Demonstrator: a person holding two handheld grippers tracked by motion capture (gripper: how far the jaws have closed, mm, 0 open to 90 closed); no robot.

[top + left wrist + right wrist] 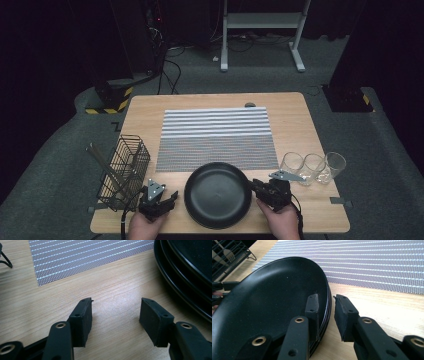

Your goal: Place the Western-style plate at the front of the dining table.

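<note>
Two grippers at near edge of wooden table (300,125). Striped placemat (216,137) lies mid-table. Stack of black plates (217,195) sits just in front of it, between both grippers. Wire cutlery basket (125,170) stands at left, fork inside. Three clear glasses (312,167) in row at right. Right gripper (325,308): one finger over rim of plate stack, other outside it, gap narrow; cannot tell if pads press rim. Left gripper (115,312): fingers spread apart over bare table, holding nothing, plates just beside.
</note>
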